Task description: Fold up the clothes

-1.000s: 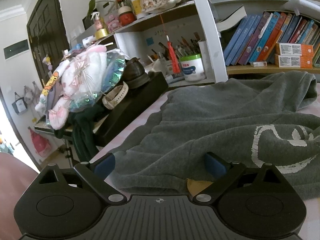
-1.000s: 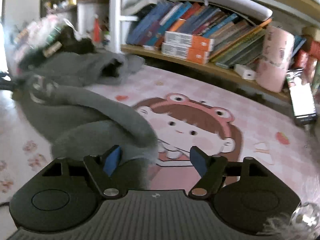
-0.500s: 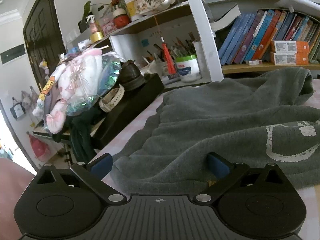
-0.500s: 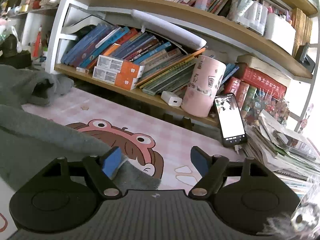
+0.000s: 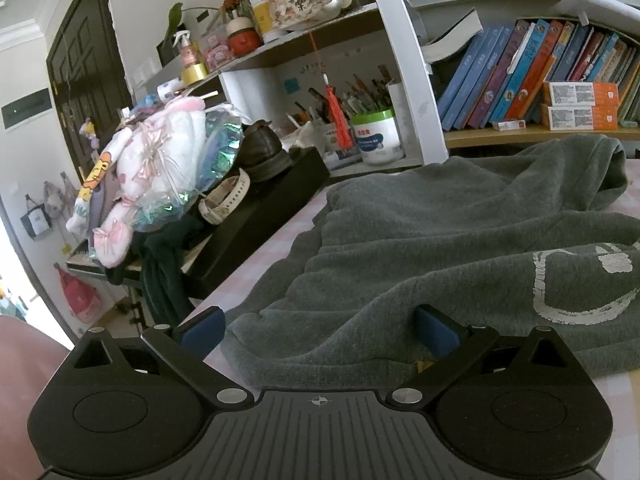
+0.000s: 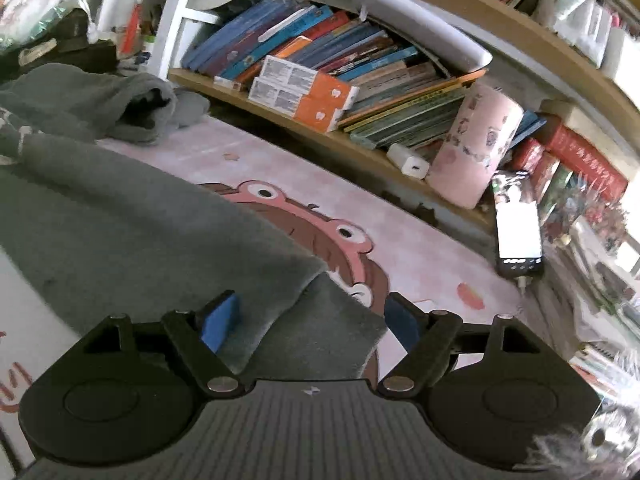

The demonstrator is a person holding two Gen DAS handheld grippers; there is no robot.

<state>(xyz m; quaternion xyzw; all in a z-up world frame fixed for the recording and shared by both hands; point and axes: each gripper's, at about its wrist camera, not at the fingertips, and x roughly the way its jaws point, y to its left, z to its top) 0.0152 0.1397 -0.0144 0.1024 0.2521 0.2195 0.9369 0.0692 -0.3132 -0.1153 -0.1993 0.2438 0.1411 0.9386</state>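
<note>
One grey sweatshirt (image 5: 440,248); two tongs, left (image 5: 320,326) and right (image 6: 310,318), both spread.

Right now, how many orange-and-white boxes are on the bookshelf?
2: the upper box lies stacked directly on the lower box, in front of the books. Others may be hidden.

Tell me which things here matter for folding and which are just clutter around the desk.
For the job:
grey sweatshirt
left gripper, open at its hem
right gripper, open over a sleeve
pink cartoon mat it lies on

Just lying about:
books
phone
pink cup
pen tub
plush toy bundle
shoe
</note>
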